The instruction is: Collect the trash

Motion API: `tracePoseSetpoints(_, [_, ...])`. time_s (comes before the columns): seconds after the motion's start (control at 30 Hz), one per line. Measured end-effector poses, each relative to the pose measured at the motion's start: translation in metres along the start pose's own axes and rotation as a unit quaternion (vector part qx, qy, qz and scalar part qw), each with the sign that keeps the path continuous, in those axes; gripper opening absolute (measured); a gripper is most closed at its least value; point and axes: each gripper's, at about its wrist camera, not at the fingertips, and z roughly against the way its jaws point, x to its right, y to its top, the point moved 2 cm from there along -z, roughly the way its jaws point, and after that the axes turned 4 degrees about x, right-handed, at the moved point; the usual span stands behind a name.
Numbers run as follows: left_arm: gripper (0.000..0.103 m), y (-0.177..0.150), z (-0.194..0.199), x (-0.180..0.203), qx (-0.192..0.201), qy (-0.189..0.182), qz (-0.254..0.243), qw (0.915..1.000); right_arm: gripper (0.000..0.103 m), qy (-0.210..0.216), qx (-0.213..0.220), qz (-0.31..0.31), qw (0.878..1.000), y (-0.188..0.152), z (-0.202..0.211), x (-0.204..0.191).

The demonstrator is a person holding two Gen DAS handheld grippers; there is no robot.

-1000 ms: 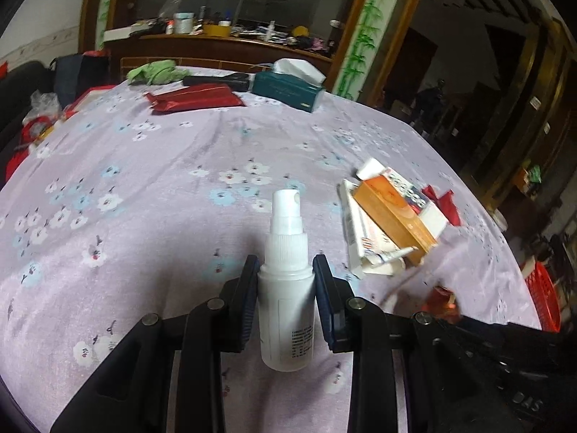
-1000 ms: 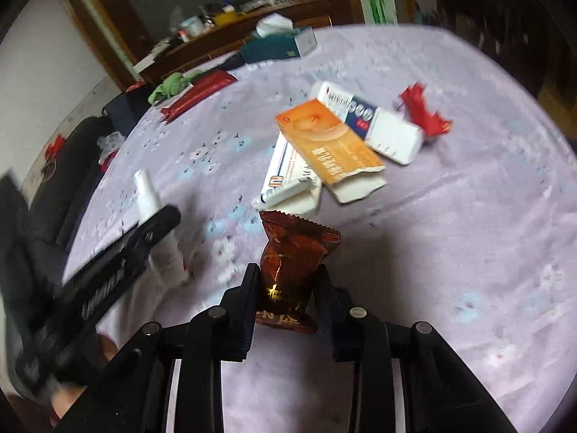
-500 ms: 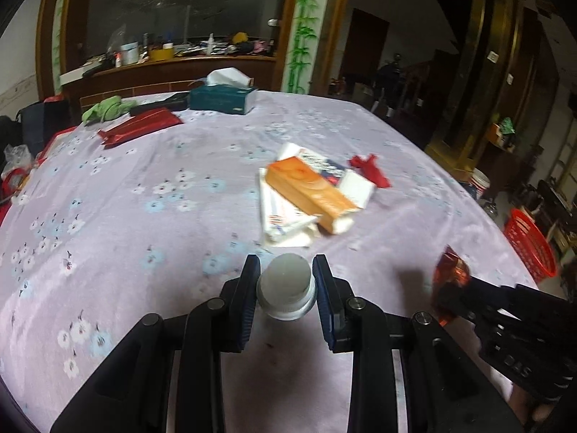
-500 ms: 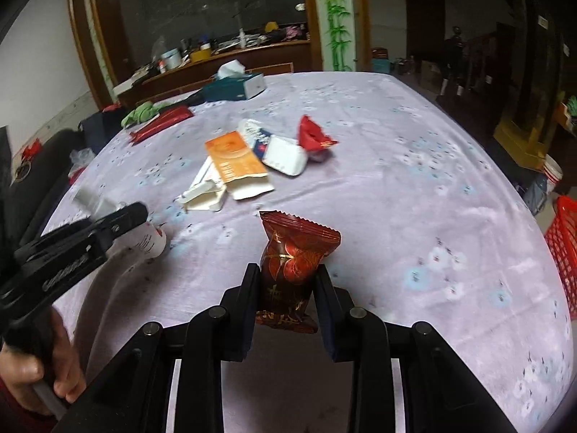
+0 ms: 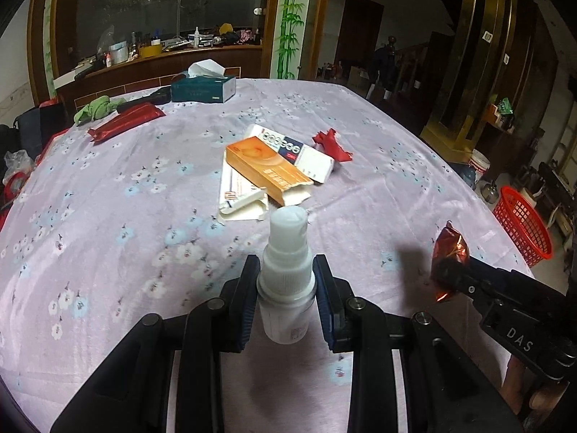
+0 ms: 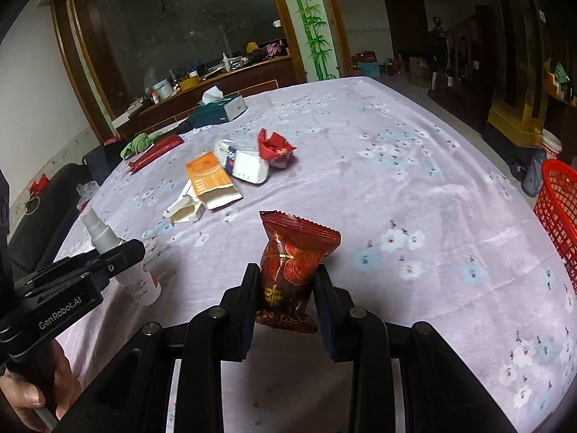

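My left gripper point(image 5: 286, 285) covers both flanks of the spray bottle point(image 5: 286, 281); its label print is too small to read. My right gripper point(image 6: 286, 288) hides the sides of the snack packet point(image 6: 290, 270), and in the left view only 1 crumpled end of that packet point(image 5: 450, 249) shows. The red basket point(image 6: 559, 213) is cut off by the right edge. The white carton point(image 5: 239, 198) lies partly under the orange box point(image 5: 267, 167). Items on the far counter point(image 5: 162, 50) are too small to identify.
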Motion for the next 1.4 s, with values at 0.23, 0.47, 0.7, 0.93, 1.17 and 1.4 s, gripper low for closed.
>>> tracePoseSetpoints(0.23, [0.029,0.001,-0.003,0.016,-0.006,0.003,-0.017,0.9998,0.032,-0.002,0.011,-0.024,1.000,-0.002,0.013,0.028])
tracePoseSetpoints(0.47, [0.029,-0.001,-0.002,0.026,-0.009,0.000,-0.027,0.9996,0.032,-0.002,0.016,-0.039,0.999,-0.001,0.019,0.041])
tracePoseSetpoints(0.7, [0.029,-0.002,0.000,0.031,-0.009,-0.001,-0.030,0.9995,0.032,0.004,0.018,-0.041,0.999,-0.001,0.023,0.042])
tracePoseSetpoints(0.93, [0.029,-0.002,-0.002,0.042,-0.012,-0.008,-0.036,0.9993,0.032,0.003,0.023,-0.048,0.999,0.002,0.030,0.051])
tracePoseSetpoints(1.17, [0.029,-0.001,-0.008,0.053,-0.015,-0.020,-0.037,0.9990,0.032,-0.006,0.025,-0.057,0.998,0.006,0.035,0.066])
tracePoseSetpoints(1.4, [0.029,0.000,-0.011,0.062,-0.017,-0.028,-0.045,0.9984,0.032,-0.011,0.028,-0.070,0.997,0.008,0.039,0.078])
